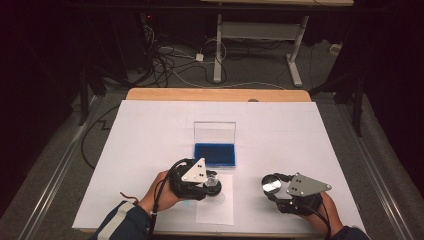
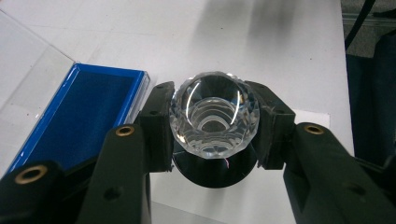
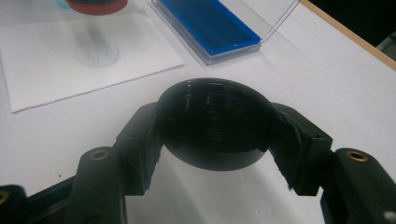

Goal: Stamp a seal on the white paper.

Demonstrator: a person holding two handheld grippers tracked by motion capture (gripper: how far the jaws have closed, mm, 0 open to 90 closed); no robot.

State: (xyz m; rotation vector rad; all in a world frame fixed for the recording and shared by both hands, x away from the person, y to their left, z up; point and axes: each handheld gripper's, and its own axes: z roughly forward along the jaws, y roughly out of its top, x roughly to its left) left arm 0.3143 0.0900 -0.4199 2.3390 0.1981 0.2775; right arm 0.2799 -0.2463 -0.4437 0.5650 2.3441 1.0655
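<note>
A clear faceted crystal piece (image 2: 213, 116) sits between the jaws of my left gripper (image 2: 213, 128), which is shut on it; a round black base (image 2: 215, 176) shows just under it. In the high view this gripper (image 1: 212, 185) hovers over a white paper sheet (image 1: 215, 206) near the table's front. My right gripper (image 3: 215, 128) is shut on a round black disc (image 3: 215, 122), held flat above the table. From above, the disc (image 1: 271, 184) looks shiny, and the right gripper (image 1: 272, 186) is at the front right.
An open case with a blue lining (image 1: 215, 154) and an upright clear lid (image 1: 214, 132) lies mid-table, just beyond the left gripper. The paper sheet (image 3: 70, 56) carries a faint drawn circle (image 3: 97, 54). The white table cover (image 1: 150, 130) ends at a wooden far edge (image 1: 217, 94).
</note>
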